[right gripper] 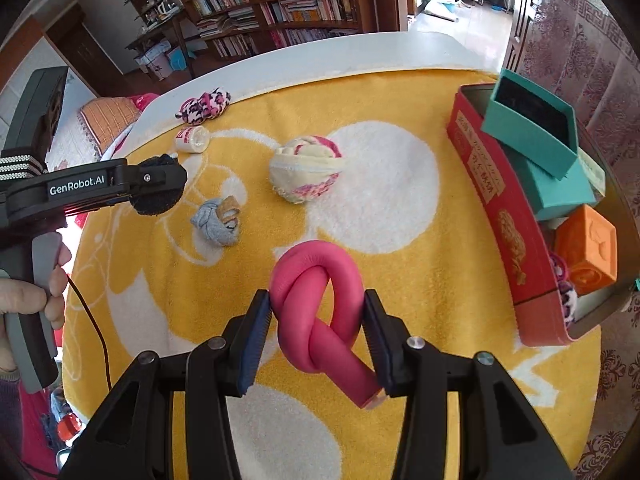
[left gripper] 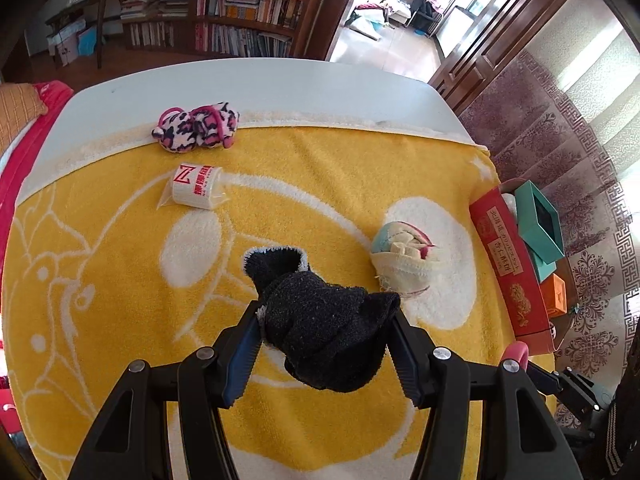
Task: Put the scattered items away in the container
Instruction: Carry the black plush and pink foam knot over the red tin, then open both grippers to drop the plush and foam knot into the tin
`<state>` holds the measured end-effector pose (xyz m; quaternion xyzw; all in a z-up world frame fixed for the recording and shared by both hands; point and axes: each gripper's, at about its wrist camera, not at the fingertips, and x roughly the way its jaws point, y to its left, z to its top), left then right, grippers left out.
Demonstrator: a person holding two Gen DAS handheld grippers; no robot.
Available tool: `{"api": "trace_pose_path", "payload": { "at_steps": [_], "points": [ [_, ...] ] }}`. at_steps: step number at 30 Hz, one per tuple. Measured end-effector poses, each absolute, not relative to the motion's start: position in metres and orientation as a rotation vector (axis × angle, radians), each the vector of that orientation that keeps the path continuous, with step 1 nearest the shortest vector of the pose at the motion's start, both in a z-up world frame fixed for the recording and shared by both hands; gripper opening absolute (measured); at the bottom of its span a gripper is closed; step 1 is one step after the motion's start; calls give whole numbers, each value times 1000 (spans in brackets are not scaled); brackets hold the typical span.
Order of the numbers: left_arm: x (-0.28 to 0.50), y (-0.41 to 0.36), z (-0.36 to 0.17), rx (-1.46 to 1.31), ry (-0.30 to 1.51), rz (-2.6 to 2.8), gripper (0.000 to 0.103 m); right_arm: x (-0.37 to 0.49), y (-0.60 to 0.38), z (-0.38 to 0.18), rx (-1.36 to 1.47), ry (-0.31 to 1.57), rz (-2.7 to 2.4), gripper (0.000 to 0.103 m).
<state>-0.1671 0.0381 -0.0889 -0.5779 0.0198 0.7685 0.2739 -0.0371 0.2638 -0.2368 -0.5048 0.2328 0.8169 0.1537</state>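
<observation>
In the left wrist view my left gripper is shut on a black sock bundle, held above the yellow towel. The right wrist view shows my right gripper shut on a pink knotted foam tube, both pads pressing its sides. A red box stands at the towel's right edge and holds a teal box and an orange box. On the towel lie a cream-and-pink sock ball, a grey sock bundle, a white roll with red print and a pink leopard-print sock.
The towel covers most of a white table. Beyond its far edge stand bookshelves. A patterned curtain hangs to the right, behind the red box. A person's hand holds the left gripper's handle.
</observation>
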Motion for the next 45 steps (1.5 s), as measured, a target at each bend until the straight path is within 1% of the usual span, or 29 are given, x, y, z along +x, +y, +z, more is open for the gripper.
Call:
{"api": "trace_pose_path", "payload": {
  "at_steps": [9, 14, 20, 28, 30, 31, 32, 33, 45],
  "points": [
    [-126, 132, -62, -1452, 139, 1961, 61, 24, 356, -201, -1195, 715, 2247, 50],
    [-98, 184, -53, -1404, 178, 1889, 61, 49, 402, -193, -1102, 756, 2189, 50],
    [-66, 242, -55, -1376, 224, 1802, 61, 73, 439, -186, -1034, 798, 2161, 50],
    [-41, 301, -63, -1340, 290, 1731, 62, 86, 460, -184, -1006, 818, 2163, 50],
    [-39, 309, -66, -1341, 293, 1714, 62, 87, 464, -186, -1006, 824, 2165, 50],
    [-38, 313, -68, -1350, 296, 1707, 68, 88, 465, -186, -1007, 827, 2165, 50],
    [-38, 315, -69, -1359, 297, 1708, 79, 87, 464, -186, -1005, 826, 2166, 50],
    [-38, 314, -69, -1361, 291, 1718, 81, 88, 465, -186, -1004, 827, 2169, 50],
    [-64, 274, -65, -1442, 124, 1790, 81, 78, 469, -189, -1014, 856, 2197, 51]
  ]
}}
